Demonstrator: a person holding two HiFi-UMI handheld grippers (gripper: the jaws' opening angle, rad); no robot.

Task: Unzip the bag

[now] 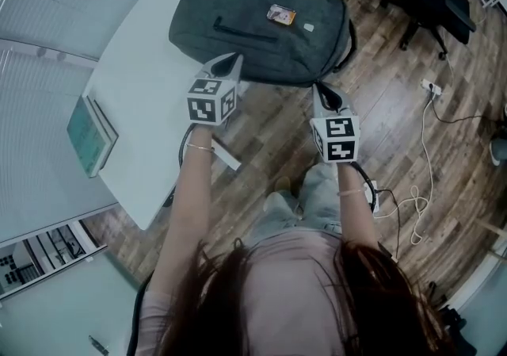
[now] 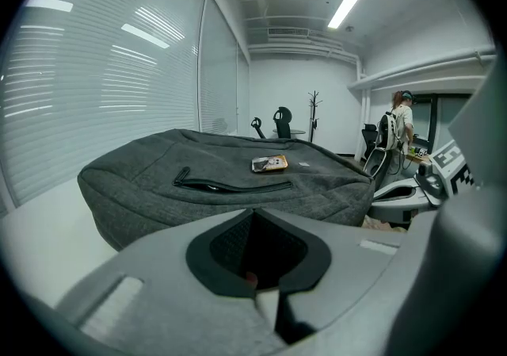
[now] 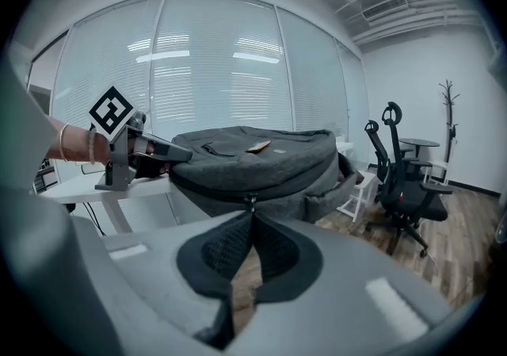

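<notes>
- The bag (image 1: 261, 17) lay flat on the white table (image 1: 135, 109), at its far right end, and its main zip looked fully closed, so the unzipping was all left to do.
- The right gripper (image 1: 320, 89) had its jaws together at the bag's near right corner, apparently pinching the zipper pull (image 3: 251, 202).
- The left gripper (image 1: 233, 63) was closed and empty, with its tips against the bag's near edge.
- Only the right gripper view showed the pull; only the head view showed both grippers' spacing.

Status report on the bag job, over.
Left gripper shut at near edge of bag. Right gripper shut on zipper pull. Bag zipped, flat on table. Nothing blocking.
</notes>
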